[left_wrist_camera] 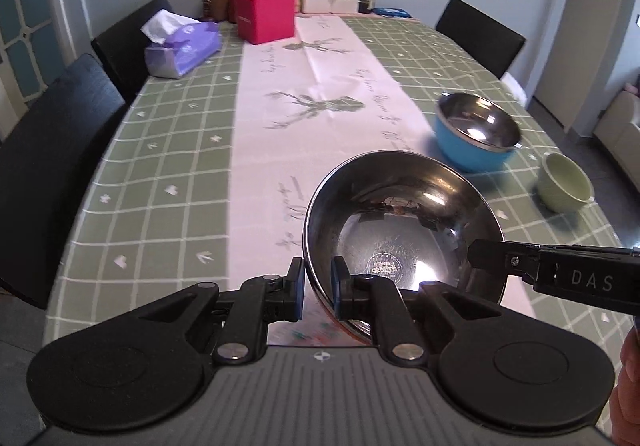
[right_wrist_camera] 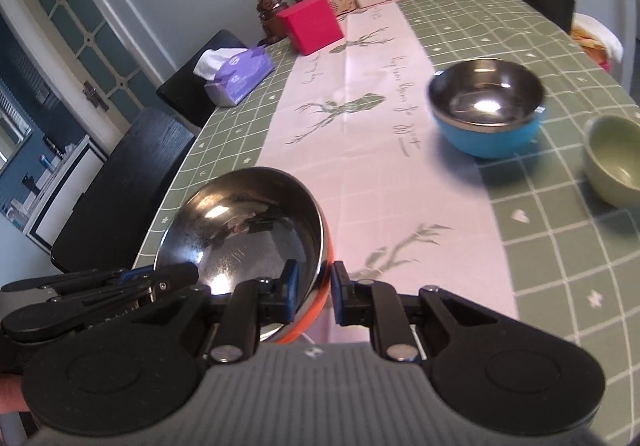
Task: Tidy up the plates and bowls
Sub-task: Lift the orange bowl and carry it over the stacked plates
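From my left wrist camera, I see my left gripper (left_wrist_camera: 317, 288) with one finger outside and one inside the near rim of a steel bowl with an orange outside (left_wrist_camera: 402, 224), and it looks clamped on that rim. The bowl sits tilted at about 5 o'clock over the pale runner (left_wrist_camera: 320, 86). My right gripper (left_wrist_camera: 486, 260) reaches in from 3 o'clock and meets the bowl's right rim. At 2 o'clock a blue bowl with a steel lining (left_wrist_camera: 476, 132) stands on the checked tablecloth (left_wrist_camera: 160, 150), and just beside it, nearer 3 o'clock, a pale green bowl (left_wrist_camera: 566, 182). At 12 o'clock there is a red box (left_wrist_camera: 265, 15); at 10 o'clock, a purple tissue pack (left_wrist_camera: 184, 48).

From my right wrist camera, my right gripper (right_wrist_camera: 311, 292) has its blue pads either side of the same orange-sided bowl's (right_wrist_camera: 244, 224) right rim, apparently pinching it. My left gripper (right_wrist_camera: 176, 274) comes in from 9 o'clock onto the bowl's near-left rim. The blue bowl (right_wrist_camera: 486, 108) is at 2 o'clock, the green bowl (right_wrist_camera: 614, 164) at 3 o'clock, apart from each other.
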{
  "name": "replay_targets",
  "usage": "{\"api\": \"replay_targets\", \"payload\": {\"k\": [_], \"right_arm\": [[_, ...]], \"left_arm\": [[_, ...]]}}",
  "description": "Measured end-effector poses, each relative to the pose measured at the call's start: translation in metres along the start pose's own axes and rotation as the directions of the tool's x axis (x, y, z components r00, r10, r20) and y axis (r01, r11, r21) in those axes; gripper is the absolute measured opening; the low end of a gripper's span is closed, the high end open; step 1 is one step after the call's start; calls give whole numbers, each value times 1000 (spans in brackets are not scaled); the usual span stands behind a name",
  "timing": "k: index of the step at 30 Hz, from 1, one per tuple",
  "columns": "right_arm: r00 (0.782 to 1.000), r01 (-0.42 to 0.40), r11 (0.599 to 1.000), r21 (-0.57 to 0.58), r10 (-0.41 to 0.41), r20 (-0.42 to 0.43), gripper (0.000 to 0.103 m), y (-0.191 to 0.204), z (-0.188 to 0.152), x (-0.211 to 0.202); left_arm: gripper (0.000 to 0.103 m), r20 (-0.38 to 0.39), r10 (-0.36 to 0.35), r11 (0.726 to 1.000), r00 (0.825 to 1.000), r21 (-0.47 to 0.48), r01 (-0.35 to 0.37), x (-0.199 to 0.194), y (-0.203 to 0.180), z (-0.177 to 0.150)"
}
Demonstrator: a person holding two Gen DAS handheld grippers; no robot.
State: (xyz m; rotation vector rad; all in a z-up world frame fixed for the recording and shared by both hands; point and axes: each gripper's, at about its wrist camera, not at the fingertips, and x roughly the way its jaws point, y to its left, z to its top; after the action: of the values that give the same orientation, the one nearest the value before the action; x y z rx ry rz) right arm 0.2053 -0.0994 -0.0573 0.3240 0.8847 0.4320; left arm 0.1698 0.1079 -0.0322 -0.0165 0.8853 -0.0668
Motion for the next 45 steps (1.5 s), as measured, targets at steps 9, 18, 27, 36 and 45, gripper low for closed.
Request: {"api": "replay_targets", "payload": {"k": [9, 18, 27, 36, 45], "right_arm": [[999, 51, 997, 52, -51, 9, 12, -46, -36, -48], [996, 92, 989, 117, -93, 3, 11, -82, -70, -83], [991, 133, 976, 171, -135, -1, 11, -104, -82, -96], [990, 138, 976, 168, -139, -6, 11, -100, -75, -82], [989, 145, 975, 168, -149, 10, 11, -104, -64, -74]], "left_arm": [[15, -31, -86, 992, 996, 92, 89, -16, -53, -27], [16, -124, -175, 972, 977, 139, 192, -21, -90, -53], [16, -180, -228, 959, 957, 129, 253, -14, -106, -67], [16, -184, -258, 963, 948, 24, 267, 0, -87, -64], [18, -157, -267, 963, 951, 2, 271, 13, -85, -57]]}}
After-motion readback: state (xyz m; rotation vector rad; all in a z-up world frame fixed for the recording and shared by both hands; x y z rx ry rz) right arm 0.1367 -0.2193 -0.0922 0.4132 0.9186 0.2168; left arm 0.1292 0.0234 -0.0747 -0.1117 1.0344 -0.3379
